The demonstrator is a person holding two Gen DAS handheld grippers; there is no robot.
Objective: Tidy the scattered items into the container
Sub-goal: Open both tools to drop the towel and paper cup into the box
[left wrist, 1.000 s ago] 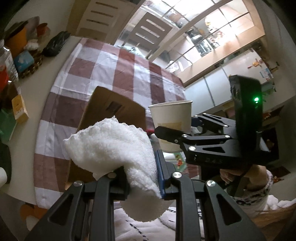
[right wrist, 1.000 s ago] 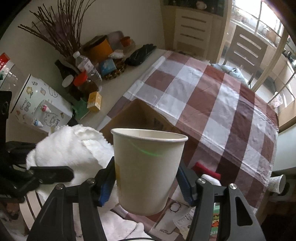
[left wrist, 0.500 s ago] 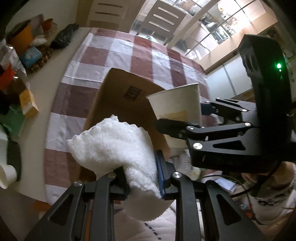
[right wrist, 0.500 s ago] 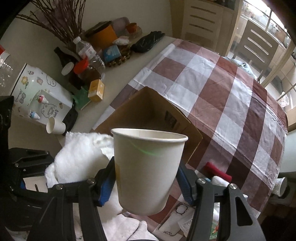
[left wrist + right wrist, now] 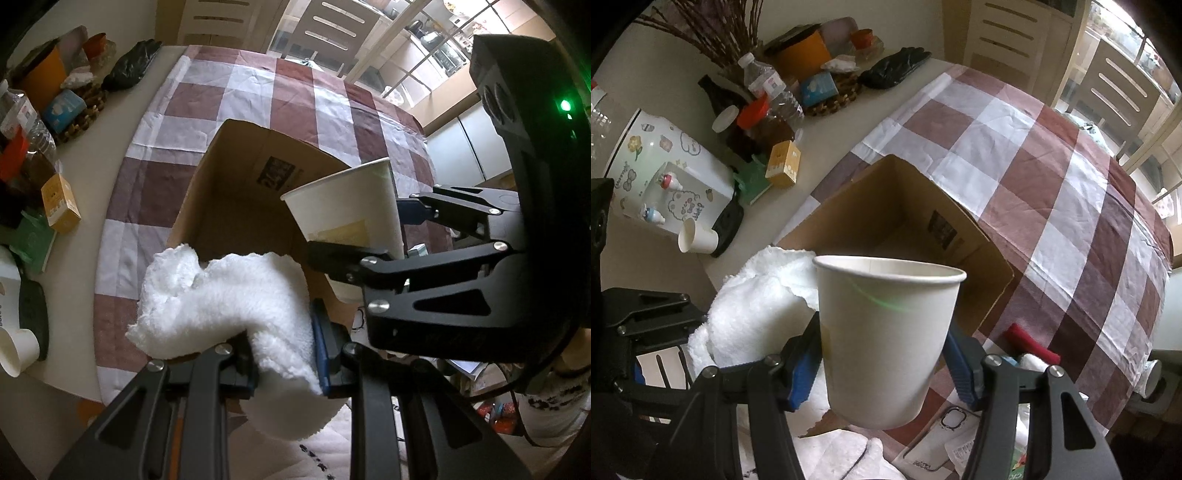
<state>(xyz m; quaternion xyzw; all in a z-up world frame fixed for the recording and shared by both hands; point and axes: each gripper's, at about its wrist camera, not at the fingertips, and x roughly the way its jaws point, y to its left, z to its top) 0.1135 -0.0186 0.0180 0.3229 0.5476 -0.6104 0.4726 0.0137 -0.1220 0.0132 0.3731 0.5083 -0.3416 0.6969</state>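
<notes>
My left gripper (image 5: 284, 354) is shut on a white fluffy towel (image 5: 221, 299), held just before the near edge of an open cardboard box (image 5: 240, 199). My right gripper (image 5: 882, 358) is shut on a white paper cup (image 5: 882, 339), upright, above the box's near right corner. The cup (image 5: 347, 210) and right gripper (image 5: 373, 243) show at the right of the left wrist view. The towel (image 5: 757, 314) and the box (image 5: 905, 221) also show in the right wrist view. The box stands on a brown-and-white checked tablecloth (image 5: 1052, 155). What lies on the box floor is partly hidden.
Along the left wall stand bottles (image 5: 772, 88), a yellow carton (image 5: 783, 164), a white decorated pot (image 5: 661, 166), a tipped small paper cup (image 5: 698, 240) and a black bag (image 5: 894, 66). A red object (image 5: 1030, 343) and papers (image 5: 942, 443) lie near the table's front edge.
Both grippers have moved forward and up over the table with towel and cup still held. The box's open inside has come into view below them.
</notes>
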